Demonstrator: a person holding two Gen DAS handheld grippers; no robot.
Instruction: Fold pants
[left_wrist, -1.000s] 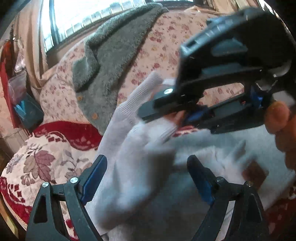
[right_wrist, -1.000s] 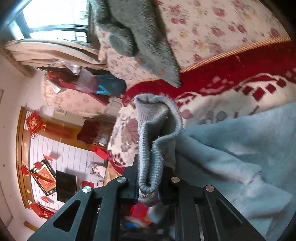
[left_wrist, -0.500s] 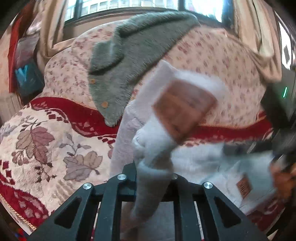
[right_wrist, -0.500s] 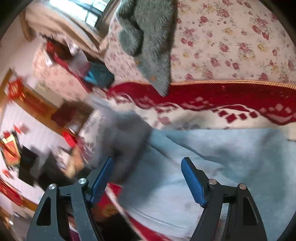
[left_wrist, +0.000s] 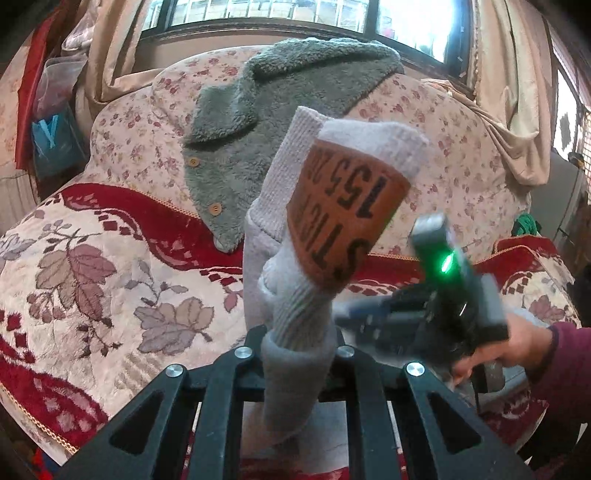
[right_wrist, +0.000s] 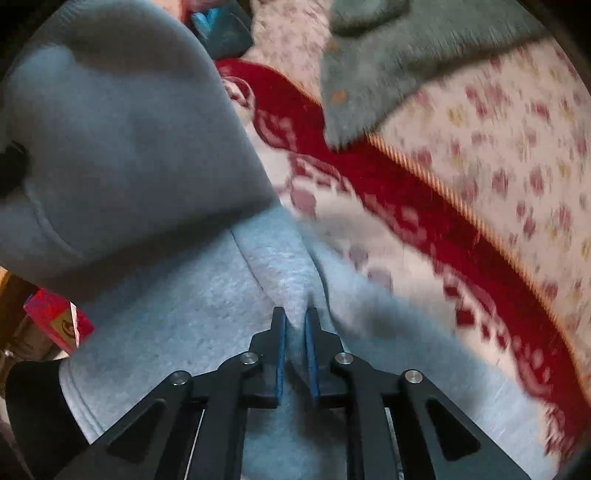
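Above the sofa (left_wrist: 92, 280), the left gripper (left_wrist: 295, 332) clamped the pants' (left_wrist: 291, 306) upright cuff, the right gripper (right_wrist: 294, 332) pinching lower fabric.

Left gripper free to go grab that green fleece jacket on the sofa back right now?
Probably not. The left gripper is shut on the grey pants, whose ribbed cuff and brown patch stand up between it and the fleece jacket; it would need to release first.

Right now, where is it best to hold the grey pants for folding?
Probably by the ribbed waistband near the brown patch, gripped from below as the left gripper does: that thick edge stands upright. The right gripper pinches a soft ridge of the pants.
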